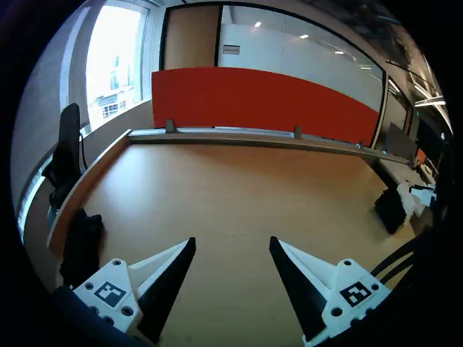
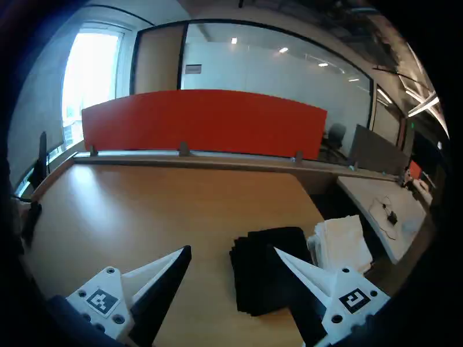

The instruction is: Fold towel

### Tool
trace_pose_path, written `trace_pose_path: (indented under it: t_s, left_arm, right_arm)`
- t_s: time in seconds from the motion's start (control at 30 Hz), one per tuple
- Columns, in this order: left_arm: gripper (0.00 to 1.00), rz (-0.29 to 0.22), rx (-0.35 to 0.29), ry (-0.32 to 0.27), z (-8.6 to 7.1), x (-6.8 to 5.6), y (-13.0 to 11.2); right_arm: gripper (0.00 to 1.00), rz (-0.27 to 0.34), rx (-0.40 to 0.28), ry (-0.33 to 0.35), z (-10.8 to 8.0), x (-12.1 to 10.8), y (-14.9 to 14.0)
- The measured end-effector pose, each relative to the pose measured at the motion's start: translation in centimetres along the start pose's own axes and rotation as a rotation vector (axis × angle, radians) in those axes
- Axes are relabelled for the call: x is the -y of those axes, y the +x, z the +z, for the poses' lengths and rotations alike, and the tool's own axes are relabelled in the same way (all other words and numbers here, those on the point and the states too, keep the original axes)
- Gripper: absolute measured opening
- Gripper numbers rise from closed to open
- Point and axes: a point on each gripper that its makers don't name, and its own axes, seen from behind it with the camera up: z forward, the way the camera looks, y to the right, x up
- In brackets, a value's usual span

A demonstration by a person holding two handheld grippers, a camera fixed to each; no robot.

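Lying stacked on wooden desk (image 2: 144,208): black towels (image 2: 257,272)

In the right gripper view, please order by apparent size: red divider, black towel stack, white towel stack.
1. red divider
2. black towel stack
3. white towel stack
The stacks lie nearer the camera, so real sizes stay unsure.

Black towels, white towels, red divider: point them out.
Black towels (image 2: 260,272), right gripper view, middle of the stack's top.
White towels (image 2: 344,240), right gripper view, top of the pile.
Red divider (image 2: 202,121), right gripper view, middle of panel.
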Motion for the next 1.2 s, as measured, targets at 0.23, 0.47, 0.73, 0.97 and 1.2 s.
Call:
trace_pose_path:
  t_s: [0.23,0.47,0.73,0.97,1.2]
  left_arm:
    - [0.94,0.012,-0.056,0.006,-0.2,0.3,1.6]
    - [0.94,0.015,-0.137,-0.003,-0.5,0.3,3.8]
    - [0.94,0.009,-0.233,-0.005,-0.6,0.4,6.7]
    - [0.94,-0.021,-0.309,0.003,-0.7,1.1,9.1]
    - [0.94,-0.018,-0.363,0.032,-0.9,2.2,10.3]
  right_arm:
    - [1.00,-0.003,-0.095,0.024,-1.0,2.2,2.2]
    - [1.00,0.009,-0.189,0.037,-2.0,4.3,5.2]
    - [1.00,0.021,-0.265,0.045,-2.6,7.2,8.1]
    - [1.00,0.006,-0.314,0.051,-3.0,9.9,10.3]
    - [1.00,-0.002,-0.349,0.044,-3.1,12.1,12.2]
